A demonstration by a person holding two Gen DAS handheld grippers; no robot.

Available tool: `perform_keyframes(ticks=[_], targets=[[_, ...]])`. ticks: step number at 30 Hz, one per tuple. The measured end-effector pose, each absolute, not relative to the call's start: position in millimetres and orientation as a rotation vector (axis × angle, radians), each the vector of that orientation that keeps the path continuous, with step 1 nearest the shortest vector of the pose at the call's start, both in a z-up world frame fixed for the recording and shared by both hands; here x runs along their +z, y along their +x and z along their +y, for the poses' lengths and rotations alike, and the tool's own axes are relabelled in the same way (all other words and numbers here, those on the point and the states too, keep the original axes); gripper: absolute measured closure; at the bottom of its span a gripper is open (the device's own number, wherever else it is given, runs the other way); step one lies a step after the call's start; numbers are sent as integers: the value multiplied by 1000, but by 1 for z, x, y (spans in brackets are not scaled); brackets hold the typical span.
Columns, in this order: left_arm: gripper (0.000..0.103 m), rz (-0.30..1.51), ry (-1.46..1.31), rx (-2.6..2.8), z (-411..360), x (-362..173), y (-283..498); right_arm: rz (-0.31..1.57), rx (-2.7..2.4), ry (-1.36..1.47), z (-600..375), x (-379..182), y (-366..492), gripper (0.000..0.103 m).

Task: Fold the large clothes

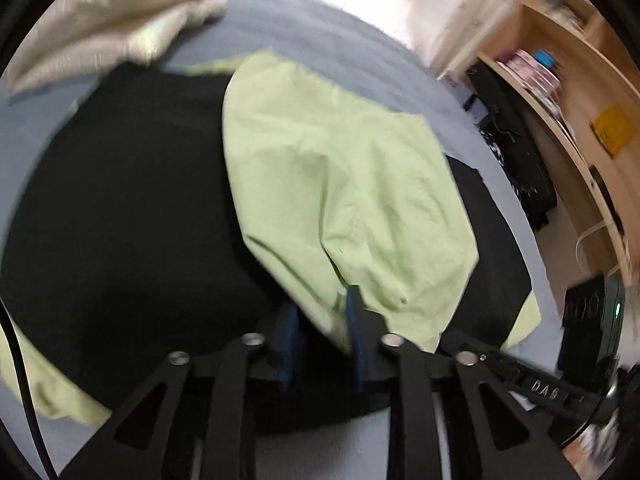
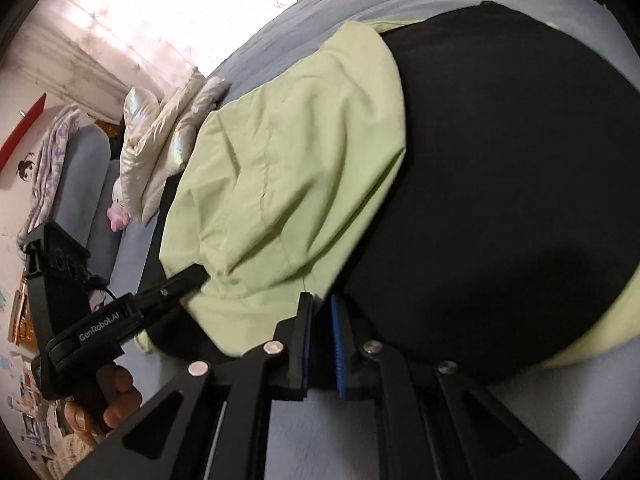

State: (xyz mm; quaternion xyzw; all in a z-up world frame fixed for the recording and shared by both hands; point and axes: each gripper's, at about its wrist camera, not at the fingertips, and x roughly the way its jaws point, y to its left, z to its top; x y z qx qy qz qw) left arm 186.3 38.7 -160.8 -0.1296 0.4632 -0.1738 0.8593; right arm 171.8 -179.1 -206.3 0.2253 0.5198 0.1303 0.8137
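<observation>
- Left gripper (image 1: 322, 316): the fingers are clenched on the near hem of the light green garment (image 1: 344, 184). The cloth passes between the two blue pads (image 1: 289, 332) and drapes away from them across the black cloth (image 1: 120, 200) toward the far edge of the bed (image 1: 320, 28).
- Judged risk, left side: only a narrow strip of hem sits in the pinch. A quick pull may draw it out, and the flap would drop back in a crumpled heap.
- Light green garment: it lies folded over itself on the black cloth, near the middle of the bed. More green fabric shows from beneath the black cloth at the near left and near right of the left wrist view, so the two pieces are interleaved.
- Judged risk, centre: lifting the green layer may drag the black cloth with it and spoil the fold line, because the layers overlap.
- Cream quilted item (image 1: 112, 20): it rests at the far left corner of the bed, well apart from the fold.
- Right gripper (image 2: 321, 312): the fingers stand nearly closed at the near edge of the dark cloth, just beside the green hem. Whether any cloth is between them cannot be told.
- Judged risk, right side: if this gripper holds nothing, the hem is carried from one point only and would sag and twist.
</observation>
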Motion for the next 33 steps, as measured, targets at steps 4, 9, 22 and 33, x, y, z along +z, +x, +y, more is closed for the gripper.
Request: perform_keyframes(ticks=[4, 9, 22, 33], targets=[[73, 935, -170, -326, 31, -144, 167, 1067, 279, 417, -179, -184, 156, 92], [73, 845, -206, -332, 40, -122, 159, 942, 308, 397, -173, -152, 158, 92], [73, 902, -337, -248, 34, -149, 270, 934, 270, 357, -135, -182, 270, 87], [93, 967, -433, -197, 75, -186, 271, 931, 156, 649, -244, -219, 235, 103]])
